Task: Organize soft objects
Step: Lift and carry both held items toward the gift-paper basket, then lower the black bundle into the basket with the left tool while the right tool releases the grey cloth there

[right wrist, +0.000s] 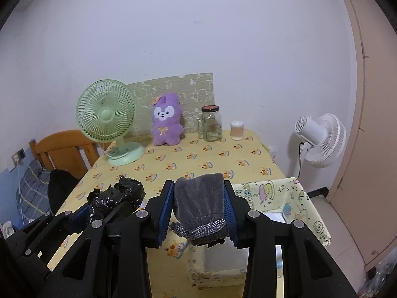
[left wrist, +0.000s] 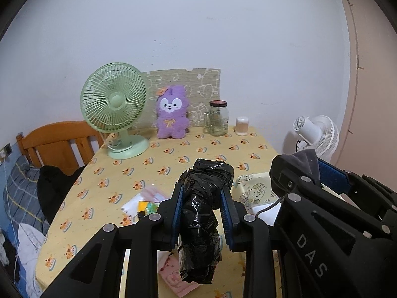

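The left gripper [left wrist: 202,186] has its jaws closed narrowly on a crumpled black plastic bag bundle [left wrist: 201,213], with the blue pads pressing both sides of the bundle; the bundle's upper end rises above the fingertips and its lower end hangs below the jaws, clear of the table. The right gripper [right wrist: 199,186] has its jaws clamped at a moderate width on a grey velvet drawstring pouch [right wrist: 199,203], which fills the gap between the blue pads; its braided cord and gathered mouth [right wrist: 206,228] hang at the base of the jaws. Both grippers stand side by side above the near part of the table, the left one to the left of the right one. Below and to the right of the right gripper sits a fabric storage box [right wrist: 307,206] printed with cartoon figures, its top open. Flat packets [left wrist: 146,202] lie on the yellow patterned tablecloth [right wrist: 198,159] below the left gripper. At the far edge of the table, against the wall, stand a green desk fan [left wrist: 114,104], a purple plush rabbit [left wrist: 171,114], a glass jar [left wrist: 218,118] with a dark lid and a small white container [left wrist: 242,125]. A white floor fan [right wrist: 322,139] stands beyond the table's right side.
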The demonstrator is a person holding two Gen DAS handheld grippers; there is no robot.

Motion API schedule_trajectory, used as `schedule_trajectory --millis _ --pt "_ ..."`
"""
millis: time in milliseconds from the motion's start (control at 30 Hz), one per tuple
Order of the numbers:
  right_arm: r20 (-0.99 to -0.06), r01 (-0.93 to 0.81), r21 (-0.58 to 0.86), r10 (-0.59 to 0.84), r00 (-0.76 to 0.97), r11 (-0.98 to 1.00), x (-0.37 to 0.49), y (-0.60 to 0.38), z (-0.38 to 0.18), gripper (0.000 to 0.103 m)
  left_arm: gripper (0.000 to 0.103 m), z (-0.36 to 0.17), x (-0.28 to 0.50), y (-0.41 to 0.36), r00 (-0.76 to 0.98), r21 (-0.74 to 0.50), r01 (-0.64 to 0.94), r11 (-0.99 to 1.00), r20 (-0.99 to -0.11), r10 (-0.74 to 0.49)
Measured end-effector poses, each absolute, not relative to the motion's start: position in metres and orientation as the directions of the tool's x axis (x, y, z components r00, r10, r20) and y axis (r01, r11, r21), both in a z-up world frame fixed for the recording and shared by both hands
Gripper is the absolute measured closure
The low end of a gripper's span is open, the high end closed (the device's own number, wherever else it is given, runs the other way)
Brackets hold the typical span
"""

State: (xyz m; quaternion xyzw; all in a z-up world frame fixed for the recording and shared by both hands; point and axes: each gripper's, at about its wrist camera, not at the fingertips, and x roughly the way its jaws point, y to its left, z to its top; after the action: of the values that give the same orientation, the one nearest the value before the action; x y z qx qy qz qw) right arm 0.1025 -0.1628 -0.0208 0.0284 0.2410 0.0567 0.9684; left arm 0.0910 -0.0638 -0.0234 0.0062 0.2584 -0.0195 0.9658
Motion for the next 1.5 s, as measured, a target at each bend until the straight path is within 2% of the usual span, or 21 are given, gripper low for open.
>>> schedule_trajectory --millis 467,867,1033,1133,1167,1200,1367,1500 --pt "-0.477 -0.006 0.080 0.043 0.878 0.997 0.129 -0.212 -0.030 0.061 0.075 -0.035 0.125 -0.109 0.845 -0.010 0.109 0.994 -0.526 -0.098" --pt "-0.523 0.058 0.067 -0.014 0.853 0.996 0.154 -0.243 -0.050 0.061 0.075 -0.053 0.153 -0.141 0.807 -0.026 0.165 0.986 -0.571 -0.150" --pt "-0.552 0.081 0.067 -0.031 0.834 0.994 0.162 -0.252 -0.062 0.061 0.071 -0.064 0.164 -0.151 0.784 -0.028 0.185 0.982 -0.598 -0.165" --pt "-0.572 0.093 0.069 -0.036 0.819 0.993 0.168 -0.257 -0.070 0.061 0.055 -0.071 0.171 -0.154 0.763 -0.029 0.197 0.980 -0.624 -0.171" --pt "-0.581 0.097 0.069 -0.039 0.813 0.993 0.170 -0.258 -0.073 0.061 0.041 -0.074 0.173 -0.156 0.756 -0.021 0.194 0.981 -0.634 -0.163" --pt "-0.587 0.097 0.071 -0.037 0.809 0.993 0.171 -0.259 -0.076 0.061 0.035 -0.076 0.175 -0.157 0.751 -0.010 0.191 0.982 -0.642 -0.153" --pt "-0.608 0.088 0.098 -0.011 0.794 0.991 0.176 -0.263 -0.083 0.061 0.034 -0.081 0.179 -0.159 0.732 -0.003 0.200 0.980 -0.664 -0.152" --pt "-0.617 0.085 0.111 0.001 0.787 0.990 0.181 -0.263 -0.086 0.058 0.027 -0.082 0.178 -0.161 0.721 -0.014 0.219 0.976 -0.672 -0.171"
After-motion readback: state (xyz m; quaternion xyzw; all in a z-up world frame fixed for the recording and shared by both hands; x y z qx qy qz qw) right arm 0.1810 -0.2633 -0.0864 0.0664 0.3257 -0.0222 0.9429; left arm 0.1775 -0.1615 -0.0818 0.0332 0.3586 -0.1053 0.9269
